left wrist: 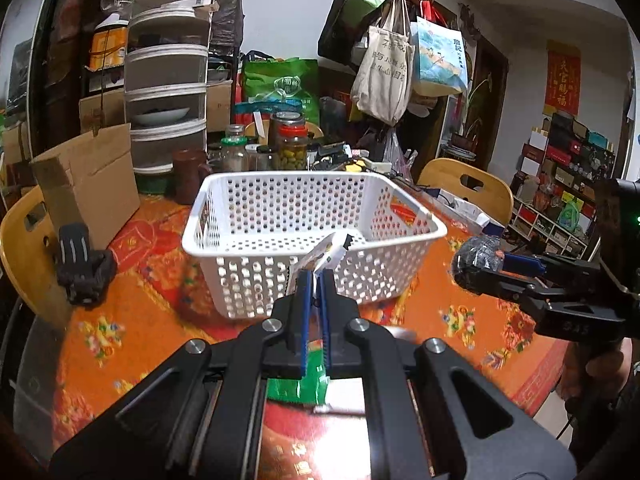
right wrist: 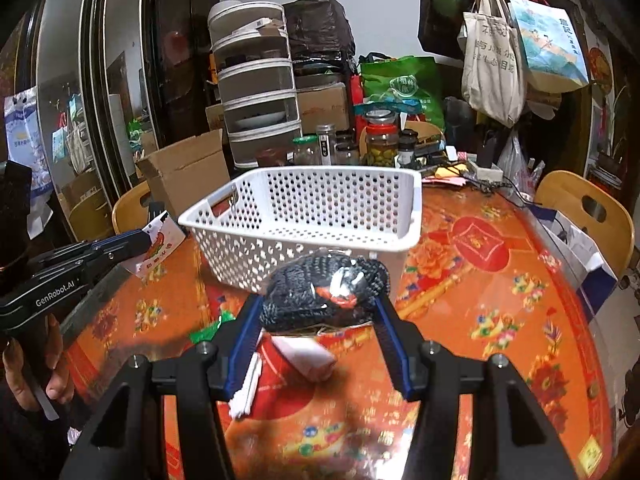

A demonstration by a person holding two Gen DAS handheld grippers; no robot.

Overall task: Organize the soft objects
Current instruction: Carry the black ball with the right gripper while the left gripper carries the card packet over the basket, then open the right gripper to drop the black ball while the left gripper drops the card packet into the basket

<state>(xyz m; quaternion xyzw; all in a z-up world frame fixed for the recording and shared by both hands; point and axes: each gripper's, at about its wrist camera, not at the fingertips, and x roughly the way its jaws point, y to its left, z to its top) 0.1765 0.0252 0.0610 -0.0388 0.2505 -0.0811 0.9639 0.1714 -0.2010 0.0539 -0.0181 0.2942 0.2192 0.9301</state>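
A white perforated basket (left wrist: 280, 208) (right wrist: 320, 196) stands on the orange patterned table. My left gripper (left wrist: 316, 280) is shut on a thin white snack sachet (left wrist: 330, 250), held in the air just before the basket's near wall. In the right wrist view the left gripper (right wrist: 145, 237) and its sachet (right wrist: 162, 246) hang left of the basket. My right gripper (right wrist: 318, 304) is shut on a black knitted bundle in clear plastic (right wrist: 324, 292), also lifted near the basket's front. From the left wrist view that right gripper (left wrist: 500, 264) and the bundle (left wrist: 478, 258) sit to the basket's right.
A green packet (left wrist: 298, 388), a pink-white roll (right wrist: 308, 356) and a white folded item (right wrist: 246, 388) lie on the table below the grippers. A black glove (left wrist: 84, 268) rests at the left edge. A cardboard box (left wrist: 88, 184), jars (left wrist: 292, 148) and wooden chairs (left wrist: 468, 184) surround the basket.
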